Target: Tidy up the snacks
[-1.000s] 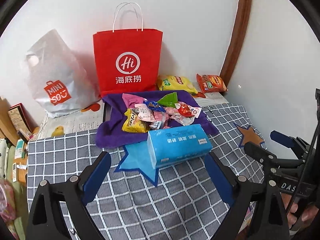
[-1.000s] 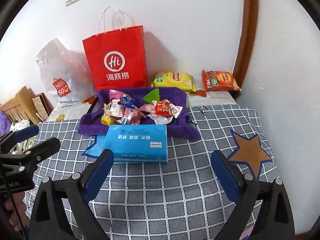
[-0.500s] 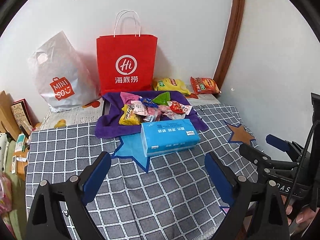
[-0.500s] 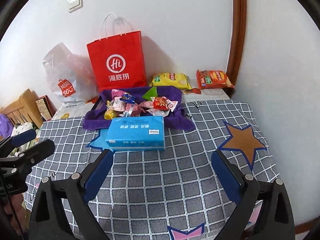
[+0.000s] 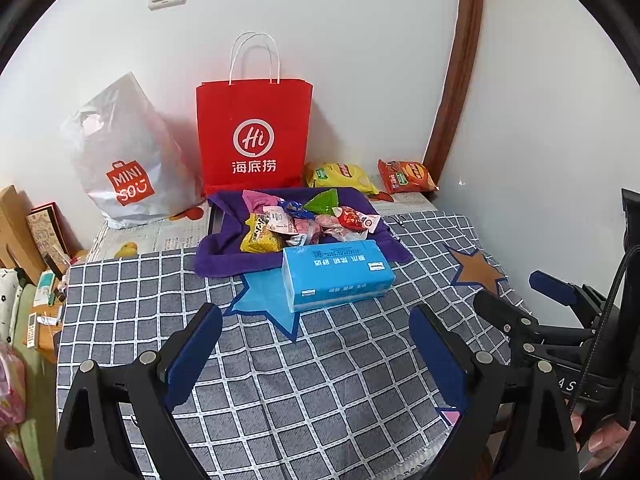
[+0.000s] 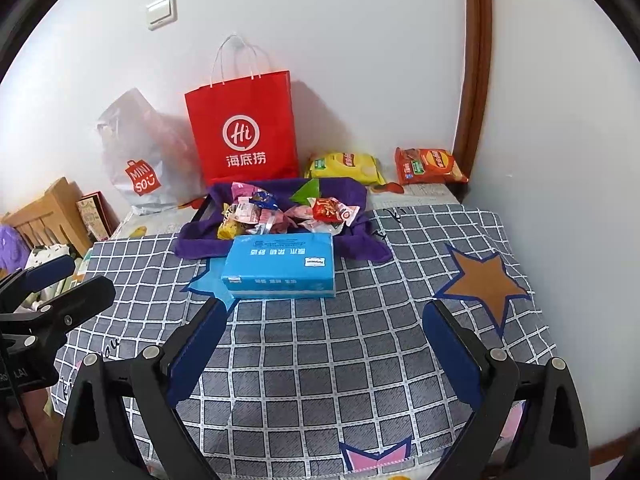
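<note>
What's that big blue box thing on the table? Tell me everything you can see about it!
The blue pack looks like a soft plastic-wrapped pack of tissues, a long block lying flat on its broad side. It is bright blue with white writing on top and a small white label near one corner. It looks sealed. It rests on the checked tablecloth, partly covering a blue star printed there. Its far edge meets the purple towel that holds the snacks. Nothing grips it.

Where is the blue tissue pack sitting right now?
In both views the blue tissue pack lies mid-table on the checked cloth, just in front of the purple towel heaped with snacks.
</note>
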Motion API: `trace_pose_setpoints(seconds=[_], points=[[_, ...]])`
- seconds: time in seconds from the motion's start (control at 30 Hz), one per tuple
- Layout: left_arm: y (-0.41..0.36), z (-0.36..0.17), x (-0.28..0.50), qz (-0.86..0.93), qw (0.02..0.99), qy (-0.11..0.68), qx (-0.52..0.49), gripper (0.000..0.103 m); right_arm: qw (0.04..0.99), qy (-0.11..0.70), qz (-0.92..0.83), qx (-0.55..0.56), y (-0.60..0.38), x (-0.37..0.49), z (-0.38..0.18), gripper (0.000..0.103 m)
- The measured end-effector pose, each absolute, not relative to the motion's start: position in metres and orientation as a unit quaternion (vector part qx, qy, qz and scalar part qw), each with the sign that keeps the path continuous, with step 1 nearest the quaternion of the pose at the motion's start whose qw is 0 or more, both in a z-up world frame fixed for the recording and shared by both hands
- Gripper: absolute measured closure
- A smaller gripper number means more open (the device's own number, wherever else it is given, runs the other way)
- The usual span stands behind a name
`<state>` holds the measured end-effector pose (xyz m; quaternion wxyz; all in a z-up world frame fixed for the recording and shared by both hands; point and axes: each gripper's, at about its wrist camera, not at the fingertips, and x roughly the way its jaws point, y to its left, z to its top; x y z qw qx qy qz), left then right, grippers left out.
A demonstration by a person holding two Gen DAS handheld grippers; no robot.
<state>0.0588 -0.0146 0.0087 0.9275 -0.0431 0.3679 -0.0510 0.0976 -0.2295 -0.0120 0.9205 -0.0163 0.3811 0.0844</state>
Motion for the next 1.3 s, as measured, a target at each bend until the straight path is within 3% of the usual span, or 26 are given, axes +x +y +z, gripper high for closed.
trace_pose_setpoints(seconds=[1.3], points=[[-0.0145, 0.013, 0.057, -0.051, 0.928, 0.367, -0.04, 0.009, 0.923, 0.375, 0.085, -0.002, -0.2372, 0.0937, -0.008, 0.005]])
